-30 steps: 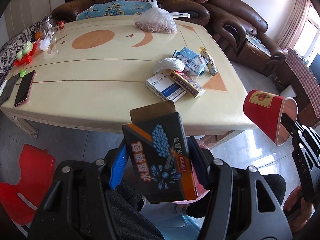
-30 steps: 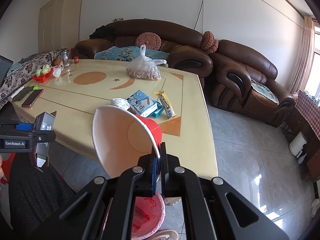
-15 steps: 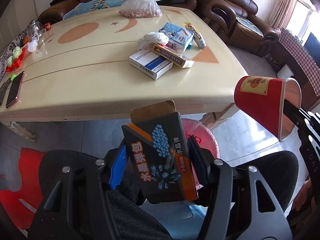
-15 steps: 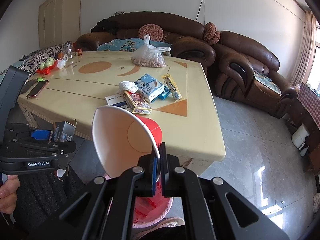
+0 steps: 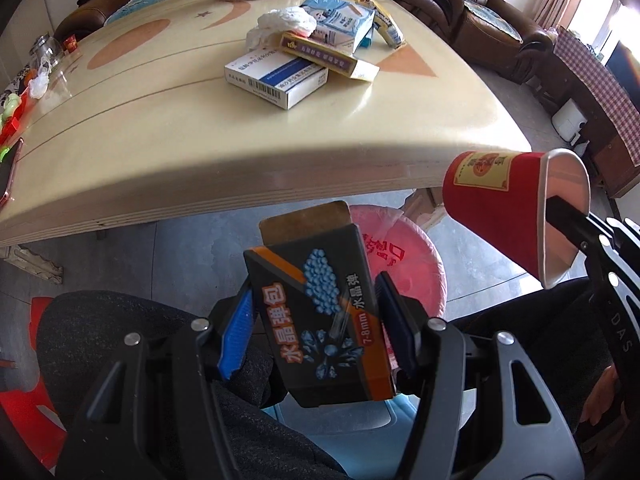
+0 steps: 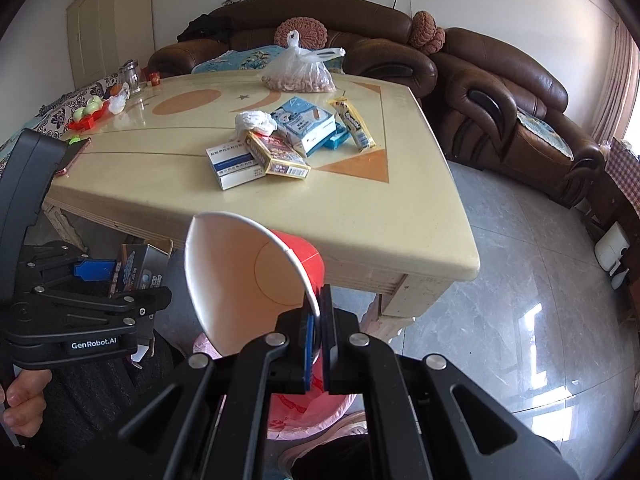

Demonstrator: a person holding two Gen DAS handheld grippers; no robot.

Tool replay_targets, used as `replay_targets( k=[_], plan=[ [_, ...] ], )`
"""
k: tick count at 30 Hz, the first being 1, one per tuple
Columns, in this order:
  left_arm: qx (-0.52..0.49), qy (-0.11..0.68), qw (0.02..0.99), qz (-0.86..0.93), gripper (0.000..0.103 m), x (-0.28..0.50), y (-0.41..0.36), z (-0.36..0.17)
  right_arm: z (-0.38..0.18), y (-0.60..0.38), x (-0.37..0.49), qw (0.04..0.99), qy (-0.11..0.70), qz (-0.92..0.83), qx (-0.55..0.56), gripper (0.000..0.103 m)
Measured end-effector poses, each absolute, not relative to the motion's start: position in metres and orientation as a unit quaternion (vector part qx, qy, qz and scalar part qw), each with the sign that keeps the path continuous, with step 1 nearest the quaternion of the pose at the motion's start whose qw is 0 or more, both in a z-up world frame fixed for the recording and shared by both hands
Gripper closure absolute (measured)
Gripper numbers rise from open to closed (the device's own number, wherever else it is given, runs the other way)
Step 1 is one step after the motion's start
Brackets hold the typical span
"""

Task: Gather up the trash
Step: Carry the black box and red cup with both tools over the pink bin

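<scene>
My left gripper [image 5: 316,320] is shut on a black and orange box [image 5: 320,320] with blue beads printed on it, its brown flap open on top. It hangs below the table edge, just in front of a bin with a pink liner [image 5: 404,264]. My right gripper [image 6: 317,320] is shut on the rim of a red paper cup [image 6: 248,280], which lies tilted with its white inside facing me. In the left wrist view that cup [image 5: 496,208] hangs to the right of the bin. The pink bin [image 6: 304,404] sits mostly hidden under my right gripper.
The cream table [image 5: 160,140] carries a white and blue box [image 5: 276,76], a yellow and purple box [image 5: 324,56], a light blue carton [image 5: 340,24], a crumpled white bag [image 5: 284,24], a snack bar [image 6: 354,122] and a bag of nuts [image 6: 300,72]. Brown sofas [image 6: 500,92] stand behind. The person's dark-clothed legs [image 5: 120,344] flank the bin.
Both grippers have sunk from table height to below the table edge, carrying the box and the cup. The pink bin has come into view under them.
</scene>
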State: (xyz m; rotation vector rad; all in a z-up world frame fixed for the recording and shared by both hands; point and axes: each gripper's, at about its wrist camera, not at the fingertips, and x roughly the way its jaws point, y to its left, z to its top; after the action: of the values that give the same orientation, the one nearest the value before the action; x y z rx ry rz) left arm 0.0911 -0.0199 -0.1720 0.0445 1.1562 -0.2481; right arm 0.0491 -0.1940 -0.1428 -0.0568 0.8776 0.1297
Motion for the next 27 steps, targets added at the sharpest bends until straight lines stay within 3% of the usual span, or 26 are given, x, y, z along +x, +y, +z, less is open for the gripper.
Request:
replay_targets(
  k=[27],
  plan=[
    [0.004,0.646,0.751,-0.137,0.045,0.129,-0.036,-0.286,-0.268,-0.209,0.095,0.841,0.538,0.054,0.016,0.1]
  ],
)
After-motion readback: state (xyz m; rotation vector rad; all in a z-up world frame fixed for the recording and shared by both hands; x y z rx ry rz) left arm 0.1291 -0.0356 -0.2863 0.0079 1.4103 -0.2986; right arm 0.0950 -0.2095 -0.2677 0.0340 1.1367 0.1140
